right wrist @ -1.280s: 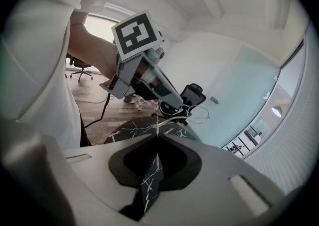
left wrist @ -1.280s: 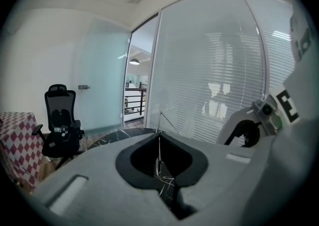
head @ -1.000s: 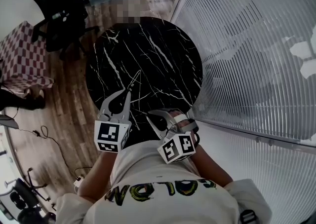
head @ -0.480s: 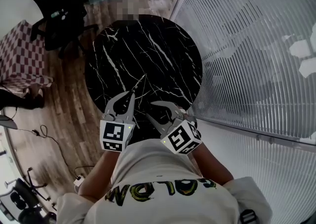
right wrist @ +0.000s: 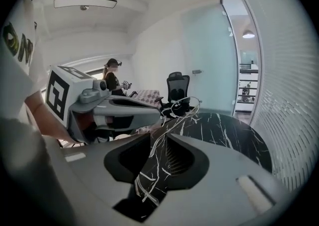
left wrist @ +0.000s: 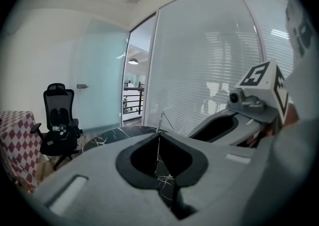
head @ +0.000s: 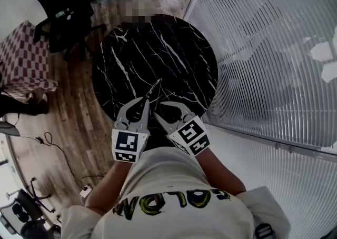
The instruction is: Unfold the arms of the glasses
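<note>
Wire glasses (head: 154,86): your left gripper (head: 143,101) pinches them, your right gripper (head: 166,110) sits slightly agape round one arm. Unfolding looks unfinished.

Only one print can be read: big yellow-and-black letters on the person's white shirt (head: 158,177), just behind the left gripper (head: 145,101) and right gripper (head: 158,109). Seen upside down, they seem to spell "COLOM".

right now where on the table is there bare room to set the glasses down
Most of the marble table is bare: the far half toward the office chair and the side by the blinds. Crowded only at the near edge, around the left gripper, right gripper and glasses.
</note>
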Available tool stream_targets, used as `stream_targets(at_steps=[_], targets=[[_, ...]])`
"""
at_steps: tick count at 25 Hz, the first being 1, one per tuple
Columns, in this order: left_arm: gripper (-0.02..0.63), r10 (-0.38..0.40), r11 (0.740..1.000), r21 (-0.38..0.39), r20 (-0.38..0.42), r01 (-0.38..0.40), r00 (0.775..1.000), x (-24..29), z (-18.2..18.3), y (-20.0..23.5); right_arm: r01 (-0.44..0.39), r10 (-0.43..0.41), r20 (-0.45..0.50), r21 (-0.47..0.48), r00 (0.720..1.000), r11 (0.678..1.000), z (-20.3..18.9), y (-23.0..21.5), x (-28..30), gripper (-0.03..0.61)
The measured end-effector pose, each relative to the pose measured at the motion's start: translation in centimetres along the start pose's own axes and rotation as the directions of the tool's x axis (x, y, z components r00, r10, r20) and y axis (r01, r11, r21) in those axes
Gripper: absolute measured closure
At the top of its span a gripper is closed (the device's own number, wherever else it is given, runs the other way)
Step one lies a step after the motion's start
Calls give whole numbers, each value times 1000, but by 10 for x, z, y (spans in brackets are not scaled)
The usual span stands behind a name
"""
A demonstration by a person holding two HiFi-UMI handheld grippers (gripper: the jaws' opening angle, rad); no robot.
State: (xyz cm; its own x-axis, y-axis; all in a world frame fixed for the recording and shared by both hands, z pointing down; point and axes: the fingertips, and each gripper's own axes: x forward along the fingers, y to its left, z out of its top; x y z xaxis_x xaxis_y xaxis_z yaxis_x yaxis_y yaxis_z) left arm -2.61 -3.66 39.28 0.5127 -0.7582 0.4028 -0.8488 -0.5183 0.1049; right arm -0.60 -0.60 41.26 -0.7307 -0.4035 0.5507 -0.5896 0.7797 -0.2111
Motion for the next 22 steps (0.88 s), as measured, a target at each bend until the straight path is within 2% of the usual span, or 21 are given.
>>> stream_targets(at_steps=[7, 22], targets=[[609, -7, 1000, 19, -4, 7, 1000, 1, -2, -6, 7, -6, -21, 19, 1000, 1000, -6, -1, 6, 491], [609, 15, 1000, 0, -17, -15, 1000, -1, -10, 12, 96, -97, -93, -15, 991, 995, -26, -22, 1, 534]])
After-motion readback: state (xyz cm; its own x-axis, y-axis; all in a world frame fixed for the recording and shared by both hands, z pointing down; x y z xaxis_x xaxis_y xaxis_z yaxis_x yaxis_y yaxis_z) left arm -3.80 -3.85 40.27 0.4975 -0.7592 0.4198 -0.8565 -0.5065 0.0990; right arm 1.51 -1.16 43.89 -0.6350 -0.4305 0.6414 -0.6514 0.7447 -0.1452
